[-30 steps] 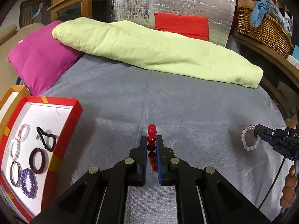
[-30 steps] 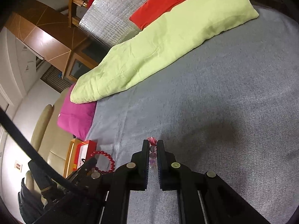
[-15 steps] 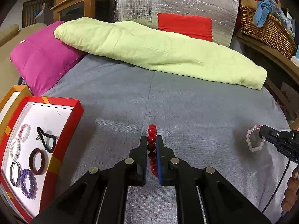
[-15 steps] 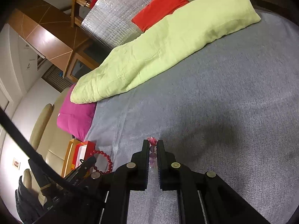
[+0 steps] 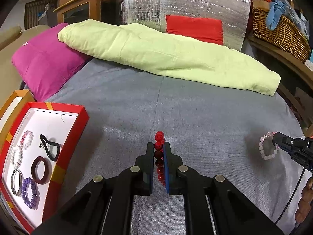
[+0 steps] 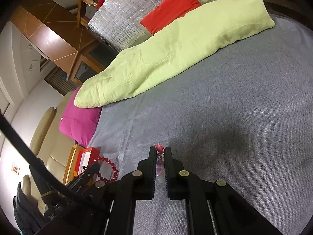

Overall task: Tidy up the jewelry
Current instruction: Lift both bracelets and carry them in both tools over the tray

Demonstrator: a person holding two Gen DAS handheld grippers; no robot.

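Observation:
My left gripper [image 5: 158,146] is shut on a red bead bracelet [image 5: 159,137], held above the grey bedspread [image 5: 195,121]. The same bracelet [image 6: 109,166] shows hanging from it in the right wrist view. My right gripper [image 6: 160,149] is shut on a pale pink bead bracelet [image 6: 159,148]; in the left wrist view that bracelet [image 5: 267,146] hangs from the right gripper at the right edge. A red-rimmed tray [image 5: 64,148] at the left holds several bracelets and rings, among them a purple bead bracelet [image 5: 29,192].
A light green rolled quilt [image 5: 166,54] lies across the back of the bed, with a magenta pillow [image 5: 45,62] at back left and a red cushion [image 5: 193,29] against silver foil. A wicker basket [image 5: 279,31] stands at back right. Brown wooden beads [image 5: 305,201] hang at the right edge.
Both grippers keep their bracelets. The left view has drifted slightly, and the right gripper with the pink bracelet has shifted a little rightward in it.

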